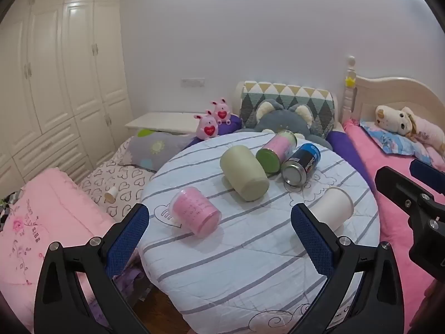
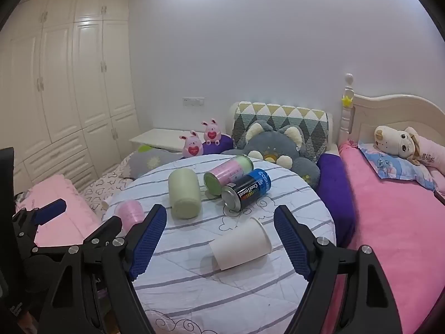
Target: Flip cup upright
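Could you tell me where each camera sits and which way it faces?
Left wrist: on the left tool, looking ahead over the round table at the pink cup; its own open fingers and the right tool show.
Right wrist: on the right tool, facing the white cup; the left tool shows.
Shared: table, cups, cans, beds.

On your surface (image 2: 194, 292), the paper cup (image 2: 240, 246) lies on its side nearest you, cans (image 2: 246, 193) behind it, measuring cup (image 1: 194, 211) to its left.
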Demonstrator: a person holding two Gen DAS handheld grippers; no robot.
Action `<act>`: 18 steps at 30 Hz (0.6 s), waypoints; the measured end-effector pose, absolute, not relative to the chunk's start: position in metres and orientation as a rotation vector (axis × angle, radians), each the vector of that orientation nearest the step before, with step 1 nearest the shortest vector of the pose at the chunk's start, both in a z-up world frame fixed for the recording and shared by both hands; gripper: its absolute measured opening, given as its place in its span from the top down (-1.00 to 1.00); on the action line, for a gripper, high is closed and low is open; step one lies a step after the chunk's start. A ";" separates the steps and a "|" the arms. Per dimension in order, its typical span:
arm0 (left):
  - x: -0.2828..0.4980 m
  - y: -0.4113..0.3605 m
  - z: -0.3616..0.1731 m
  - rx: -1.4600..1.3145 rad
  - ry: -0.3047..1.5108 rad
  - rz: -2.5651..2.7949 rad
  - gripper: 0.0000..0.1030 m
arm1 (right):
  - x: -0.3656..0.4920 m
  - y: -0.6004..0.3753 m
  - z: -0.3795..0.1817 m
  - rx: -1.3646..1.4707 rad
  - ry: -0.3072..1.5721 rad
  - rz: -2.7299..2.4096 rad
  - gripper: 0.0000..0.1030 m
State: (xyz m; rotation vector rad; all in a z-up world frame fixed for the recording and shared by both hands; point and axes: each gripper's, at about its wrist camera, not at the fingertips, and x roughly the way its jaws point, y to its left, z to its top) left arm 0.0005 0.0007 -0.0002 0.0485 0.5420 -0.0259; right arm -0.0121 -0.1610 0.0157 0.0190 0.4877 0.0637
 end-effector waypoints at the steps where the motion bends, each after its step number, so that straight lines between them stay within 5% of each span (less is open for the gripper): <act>1: 0.001 0.001 0.000 0.049 0.541 -0.027 -1.00 | -0.012 -0.161 0.015 0.018 0.489 0.064 -0.57; 18: 0.006 0.001 0.002 0.060 0.542 -0.006 -1.00 | -0.006 -0.165 0.010 0.037 0.508 0.082 -0.57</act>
